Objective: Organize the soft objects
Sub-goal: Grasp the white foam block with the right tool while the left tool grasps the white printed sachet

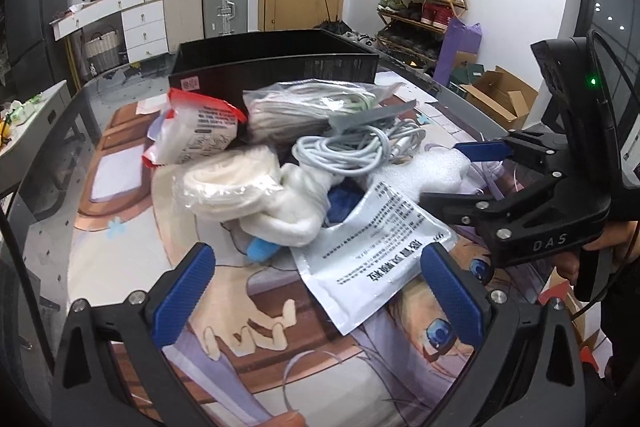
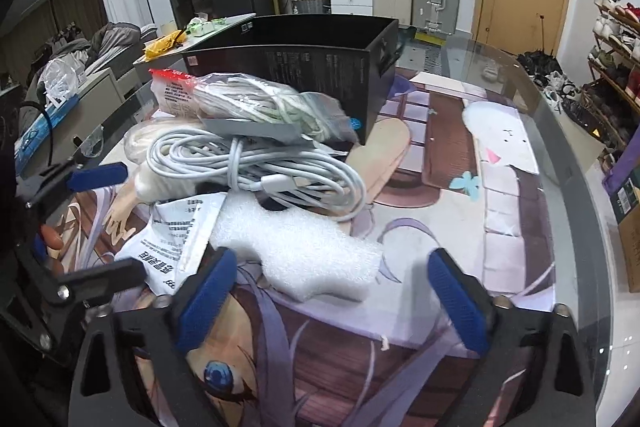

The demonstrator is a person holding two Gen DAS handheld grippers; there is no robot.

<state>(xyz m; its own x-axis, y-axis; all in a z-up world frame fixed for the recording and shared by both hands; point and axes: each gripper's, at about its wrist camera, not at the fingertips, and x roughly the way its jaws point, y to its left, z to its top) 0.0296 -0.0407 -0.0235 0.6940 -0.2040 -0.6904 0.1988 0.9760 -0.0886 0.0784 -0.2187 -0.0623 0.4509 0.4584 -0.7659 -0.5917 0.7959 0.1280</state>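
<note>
- Left wrist view: our left gripper (image 1: pixel 320 291) hangs with jaws spread wide and empty above the mat (image 1: pixel 120 187), just short of a white pouch (image 1: pixel 372 259). The pile of towel (image 1: pixel 288 215), cable (image 1: pixel 352 151) and bagged rolls (image 1: pixel 224 183) lies before the black box (image 1: pixel 280 63).
- Right wrist view: our right gripper (image 2: pixel 332 299) is likewise agape, holding nothing, its fingers flanking the foam (image 2: pixel 304 247) beside the cable (image 2: pixel 256 167).

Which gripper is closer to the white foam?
Right. The right gripper has the foam just ahead of its open fingers; the left gripper faces the printed bag, foam farther off.
</note>
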